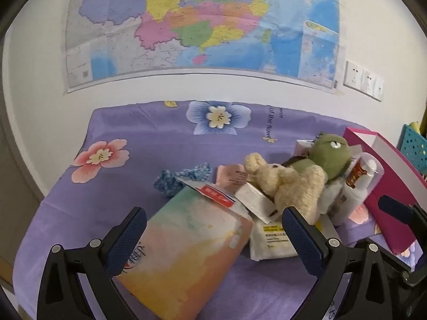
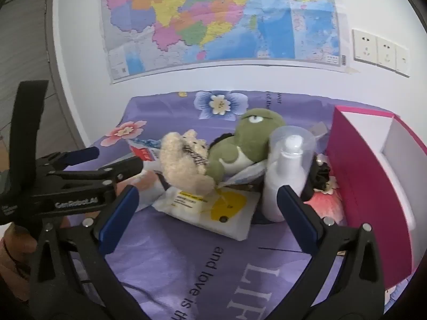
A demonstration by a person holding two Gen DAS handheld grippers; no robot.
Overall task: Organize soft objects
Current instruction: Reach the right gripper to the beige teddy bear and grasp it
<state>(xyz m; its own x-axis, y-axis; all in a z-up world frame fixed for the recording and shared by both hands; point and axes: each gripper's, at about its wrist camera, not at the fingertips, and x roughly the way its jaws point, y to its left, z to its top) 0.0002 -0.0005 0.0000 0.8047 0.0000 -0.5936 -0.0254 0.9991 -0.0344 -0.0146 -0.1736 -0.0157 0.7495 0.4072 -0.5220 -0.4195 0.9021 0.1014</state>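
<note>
My left gripper [image 1: 213, 236] stands wide open, nothing pressed between the pads; the pastel tissue pack [image 1: 184, 248] lies on the purple flowered cloth [image 1: 112, 186] in the gap between the fingers, but I cannot tell whether either pad touches it. My right gripper [image 2: 208, 213] is likewise spread wide and holds nothing; the wet-wipe pack with the yellow label [image 2: 213, 208] lies just ahead of it.

Pile, near to far, from the left wrist view: tissue pack, then wet-wipe pack beside it to the right, then a small white box [image 1: 256, 200] leaning on both. Cream plush bear [image 1: 288, 184] rests on top of the white box. Green plush turtle [image 1: 328, 157] lies behind the bear, touching it. A blue-and-white checked fabric piece [image 1: 181, 178] sits behind the tissue pack.

Right of the plush toys: white pump bottle with clear cap [image 2: 288, 165], upright, close beside the turtle. A dark fabric item [image 2: 320, 176] lies between bottle and box.

Container: pink box with white interior [image 2: 368, 176], on the right edge of the cloth, open side up. What I can see of its inside shows nothing in it; the lower part is hidden by its near wall. All soft items lie outside it.

Far: a coloured map [image 1: 202, 21] on the wall.
</note>
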